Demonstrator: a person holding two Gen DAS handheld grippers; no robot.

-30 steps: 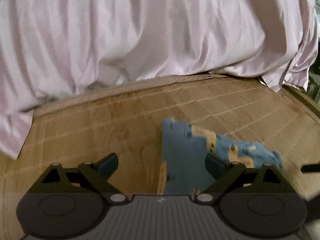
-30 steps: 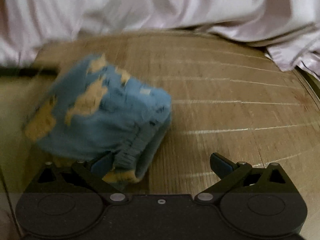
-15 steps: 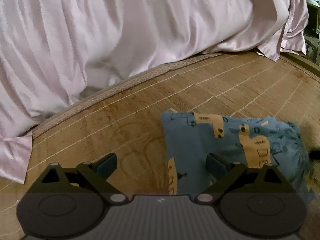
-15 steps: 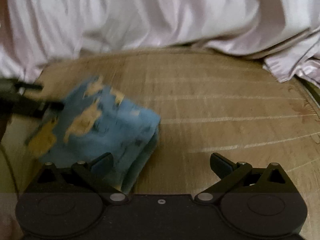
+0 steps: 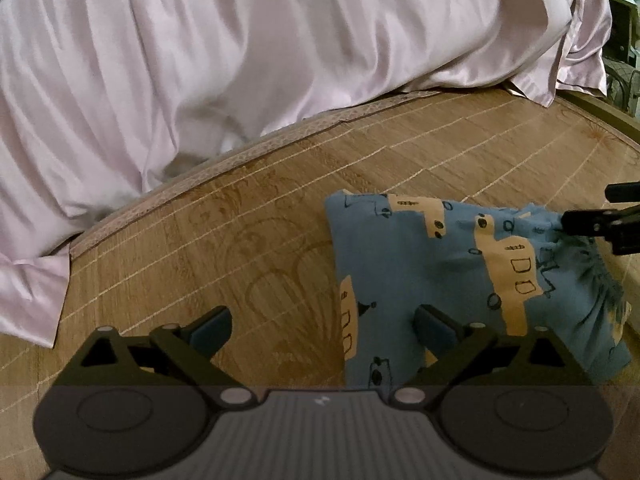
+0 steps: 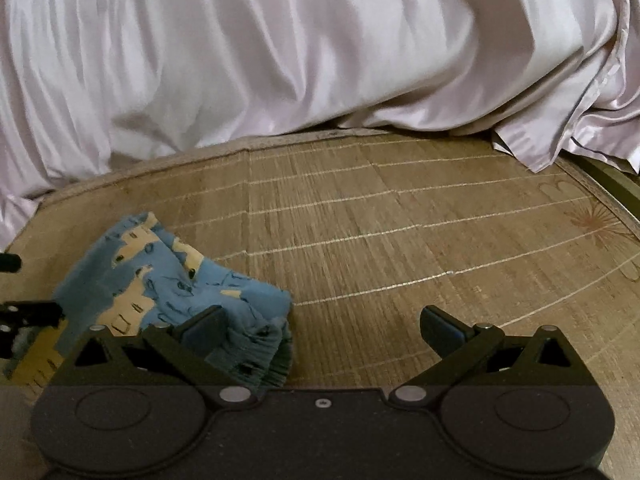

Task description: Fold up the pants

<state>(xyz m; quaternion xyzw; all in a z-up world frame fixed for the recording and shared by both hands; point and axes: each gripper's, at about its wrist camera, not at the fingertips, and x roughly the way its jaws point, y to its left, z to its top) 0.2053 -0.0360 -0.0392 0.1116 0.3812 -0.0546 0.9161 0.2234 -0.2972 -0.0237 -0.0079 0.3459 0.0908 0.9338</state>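
Both grippers, left [image 5: 322, 330] and right [image 6: 322, 326], hover with fingers wide, holding nothing; best to press the folded blue pants [image 5: 440, 280] flat on the bamboo mat [image 6: 380, 240].

Blue cotton pants [image 5: 404, 264] carry tan vehicle prints outlined in black; pale lilac satin sheet [image 5: 240, 48]; tan woven bamboo mat [image 6: 400, 240].
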